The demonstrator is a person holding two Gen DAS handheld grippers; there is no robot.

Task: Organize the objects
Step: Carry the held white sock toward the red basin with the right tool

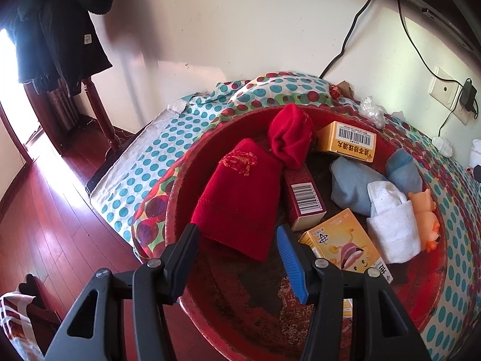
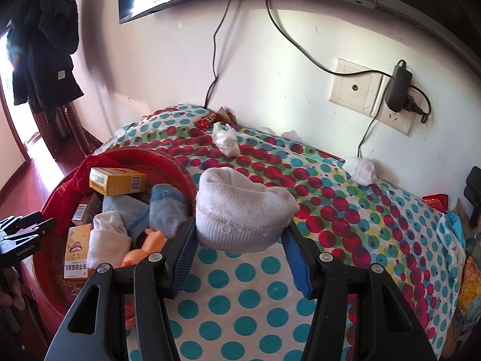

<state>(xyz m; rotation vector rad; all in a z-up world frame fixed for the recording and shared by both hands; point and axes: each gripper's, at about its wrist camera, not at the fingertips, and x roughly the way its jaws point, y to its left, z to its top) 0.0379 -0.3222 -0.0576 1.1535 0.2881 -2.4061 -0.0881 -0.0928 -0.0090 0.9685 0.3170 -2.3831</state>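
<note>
Polka-dot bedding fills the near ground, and above it a rolled white sock (image 2: pixel 245 213) is pinched between the right gripper (image 2: pixel 240 242) fingers. Delivery is underway; a swing left and release over the red basin (image 2: pixel 168 158) is called for. Beyond, the left gripper (image 1: pixel 237 242) hangs half-open, empty, over the red cloth (image 1: pixel 237 198).

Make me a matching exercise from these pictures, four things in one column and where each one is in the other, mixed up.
Things:
1. white sock roll
2. orange rubber toy
3. black power adapter
4. crumpled clear wrapper

Places:
a. plugged in at the wall socket
b. clamped in the right gripper, above the dotted cloth
c. lying on the dotted cloth near the wall
d. inside the red basin, against its rim

Pairs: 1-b, 2-d, 3-a, 4-c
</note>
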